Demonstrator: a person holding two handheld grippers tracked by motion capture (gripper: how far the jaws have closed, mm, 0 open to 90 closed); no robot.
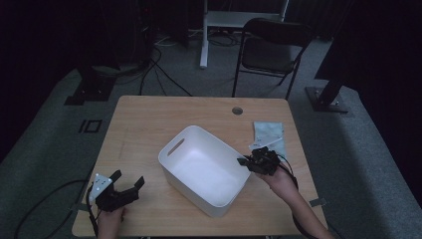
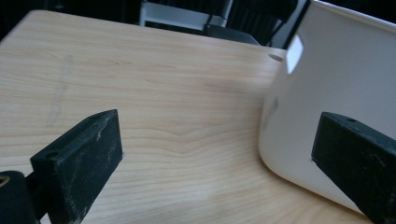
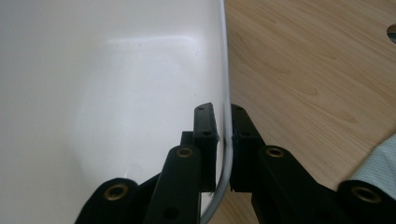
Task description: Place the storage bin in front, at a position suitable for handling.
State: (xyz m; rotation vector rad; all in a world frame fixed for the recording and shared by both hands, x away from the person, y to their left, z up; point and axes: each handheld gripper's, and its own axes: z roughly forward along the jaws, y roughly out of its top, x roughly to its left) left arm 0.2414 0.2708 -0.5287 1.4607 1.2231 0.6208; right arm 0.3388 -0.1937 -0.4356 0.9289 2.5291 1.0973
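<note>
A white plastic bin with a slot handle stands empty in the middle of the wooden table. My right gripper is shut on the bin's right rim, one jaw inside the wall and one outside. My left gripper rests at the table's near left corner, jaws wide open with nothing between them. In the left gripper view the bin's rounded corner stands just ahead of the right jaw, apart from it.
A pale plastic packet lies on the table right of the bin, and its corner shows beside my right gripper. A round cable hole sits near the far edge. A dark chair stands beyond the table.
</note>
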